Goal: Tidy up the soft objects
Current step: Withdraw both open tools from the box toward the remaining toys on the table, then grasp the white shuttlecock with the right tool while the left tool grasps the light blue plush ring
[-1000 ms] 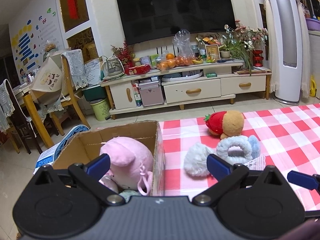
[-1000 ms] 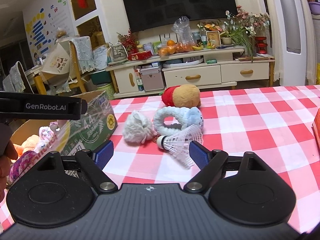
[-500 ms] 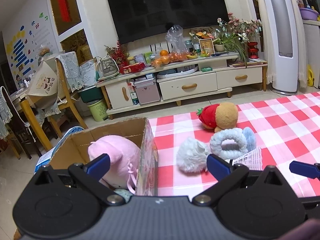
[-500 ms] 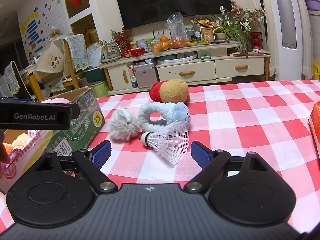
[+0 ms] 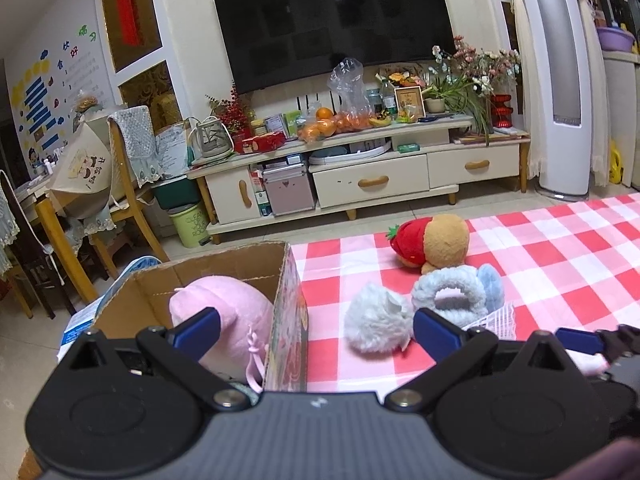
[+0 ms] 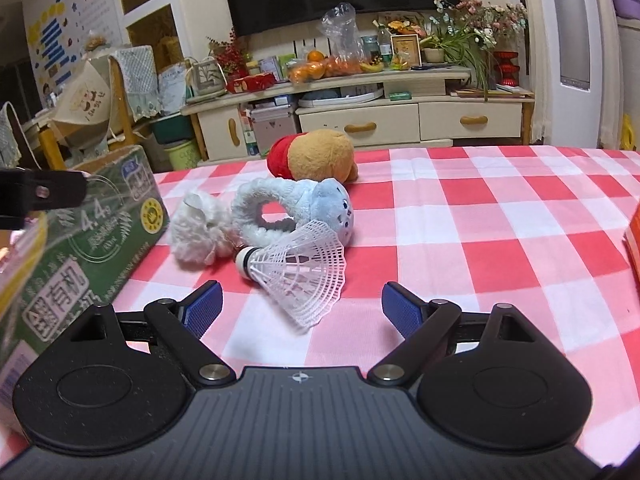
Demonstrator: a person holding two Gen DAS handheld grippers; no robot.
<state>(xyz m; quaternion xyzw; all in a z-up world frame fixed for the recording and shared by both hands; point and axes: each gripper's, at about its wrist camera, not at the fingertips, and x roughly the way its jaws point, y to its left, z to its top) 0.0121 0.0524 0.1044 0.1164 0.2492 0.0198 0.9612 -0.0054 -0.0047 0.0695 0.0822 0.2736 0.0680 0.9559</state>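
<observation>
On the red-and-white checked bench [image 6: 480,216], a white plastic shuttlecock [image 6: 296,268] is lying on its side just ahead of the right gripper [image 6: 301,308], whose blue-padded fingers [image 6: 202,310] are standing spread wide with nothing between them. Just beyond the shuttlecock, a fluffy pale-blue plush ring with a small face [image 6: 296,208] is touching a shaggy white pompom [image 6: 198,232]; whether a clasp joins them is hard to make out. Farther beyond the shuttlecock, a tan plush toy with a red strawberry hat [image 6: 316,156] is lying on its side. To the shuttlecock's left, a green-printed cardboard box [image 6: 100,236] is sitting on the bench, its near end cut off by the frame.

From the left wrist view, the left gripper [image 5: 316,330] is hovering over the box [image 5: 240,260] edge, fingers [image 5: 198,330] spread apart and empty. A pink plush toy [image 5: 228,312] is sitting inside the box, its lower half hidden behind the gripper body. The shuttlecock [image 5: 494,318] is showing only as a sliver of mesh behind the right-hand finger.
</observation>
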